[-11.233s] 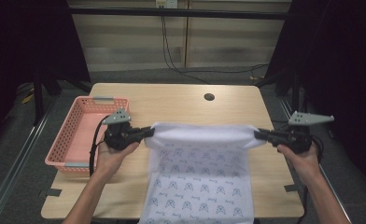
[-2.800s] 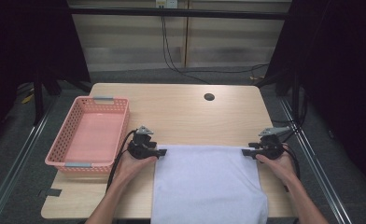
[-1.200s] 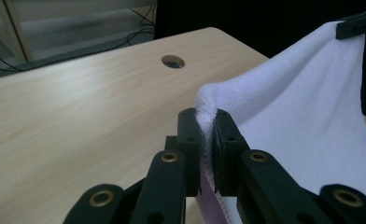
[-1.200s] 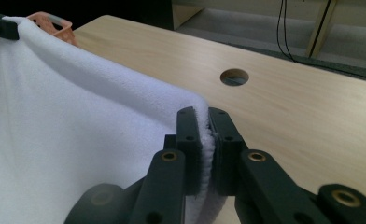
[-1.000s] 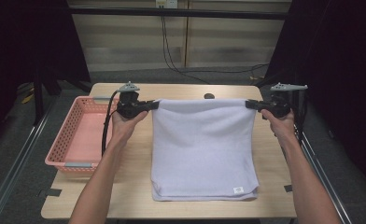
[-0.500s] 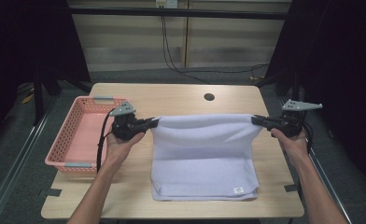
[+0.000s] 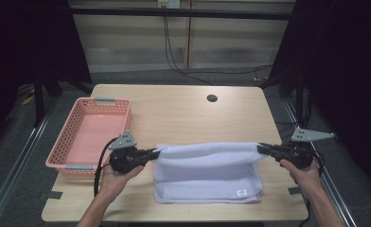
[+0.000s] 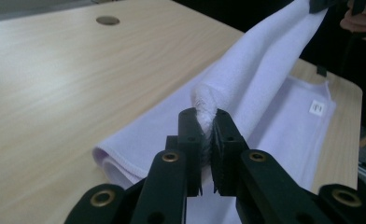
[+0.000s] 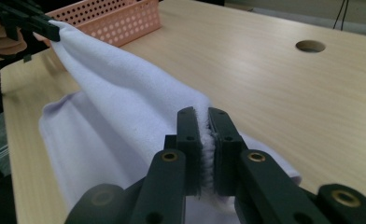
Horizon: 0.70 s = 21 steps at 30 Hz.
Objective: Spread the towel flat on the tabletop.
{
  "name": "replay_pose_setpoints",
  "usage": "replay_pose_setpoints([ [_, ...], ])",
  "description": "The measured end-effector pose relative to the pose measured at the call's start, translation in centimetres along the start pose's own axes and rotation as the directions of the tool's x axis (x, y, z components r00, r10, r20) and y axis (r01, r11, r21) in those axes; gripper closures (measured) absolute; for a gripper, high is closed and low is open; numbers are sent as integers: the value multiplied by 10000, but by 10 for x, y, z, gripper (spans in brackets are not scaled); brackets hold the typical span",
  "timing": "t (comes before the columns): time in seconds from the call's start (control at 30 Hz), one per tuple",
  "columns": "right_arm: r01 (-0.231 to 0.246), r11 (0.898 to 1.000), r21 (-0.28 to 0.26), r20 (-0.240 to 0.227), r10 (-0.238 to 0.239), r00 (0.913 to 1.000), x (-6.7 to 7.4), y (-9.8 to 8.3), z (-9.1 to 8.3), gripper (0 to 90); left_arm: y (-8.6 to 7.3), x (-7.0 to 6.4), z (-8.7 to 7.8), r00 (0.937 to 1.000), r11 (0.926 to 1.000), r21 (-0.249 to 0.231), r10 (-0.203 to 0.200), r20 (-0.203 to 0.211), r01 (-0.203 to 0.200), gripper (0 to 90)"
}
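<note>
A pale lilac towel (image 7: 207, 172) lies on the near part of the wooden table (image 7: 183, 113), its far edge lifted and stretched between the two grippers. My left gripper (image 7: 154, 153) is shut on the towel's left corner (image 8: 204, 100), a little above the table. My right gripper (image 7: 260, 148) is shut on the towel's right corner (image 9: 203, 133). The lower layer rests flat on the table, with a small white label (image 7: 241, 192) near its front right corner. In the right gripper view the towel (image 9: 120, 107) runs off to the other gripper at upper left.
A pink perforated basket (image 7: 91, 135) stands at the table's left side, close to my left hand. A round cable hole (image 7: 212, 98) sits in the far half of the table. Dark floor and metal rails flank both sides.
Both grippers have drawn the towel's held edge back toward the near side and lower, so the upper layer is folding over the part that lies on the table.
</note>
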State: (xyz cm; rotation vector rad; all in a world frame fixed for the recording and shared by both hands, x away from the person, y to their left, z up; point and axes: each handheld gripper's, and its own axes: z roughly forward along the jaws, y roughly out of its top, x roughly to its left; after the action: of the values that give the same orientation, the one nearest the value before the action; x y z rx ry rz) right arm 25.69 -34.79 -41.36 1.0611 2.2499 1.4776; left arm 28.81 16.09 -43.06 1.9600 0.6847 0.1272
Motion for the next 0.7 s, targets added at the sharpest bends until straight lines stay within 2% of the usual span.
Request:
replay_pose_setpoints([
  [0.13,-179,9991,382,-138,185,9997,8,-23,-1,832,-24,-2,2,9998,9978,654,-125,157,115,835],
  [0.17,-189,9980,611,-194,201,9996,9,-32,0,829,-28,-2,3,9994,9969,725,-315,167,302,832],
  [0.23,-238,9952,950,-182,256,9995,12,-43,1,819,-35,-4,5,9986,9953,892,-416,339,384,828],
  [0.47,-164,9867,1617,-376,227,9990,24,-67,-9,779,-49,-18,3,9965,9878,1554,-254,793,128,809],
  [0.6,-260,9764,2142,-433,361,9984,32,-81,-13,737,-56,-24,-2,9945,9833,1816,-304,1004,118,788],
  [0.63,-271,9768,2123,-459,377,9982,33,-82,-14,710,-57,-25,-4,9925,9853,1698,-386,1163,184,754],
  [0.7,-344,9816,1878,-478,442,9979,35,-80,-18,669,-55,-24,-8,9924,9889,1478,-320,1186,142,709],
])
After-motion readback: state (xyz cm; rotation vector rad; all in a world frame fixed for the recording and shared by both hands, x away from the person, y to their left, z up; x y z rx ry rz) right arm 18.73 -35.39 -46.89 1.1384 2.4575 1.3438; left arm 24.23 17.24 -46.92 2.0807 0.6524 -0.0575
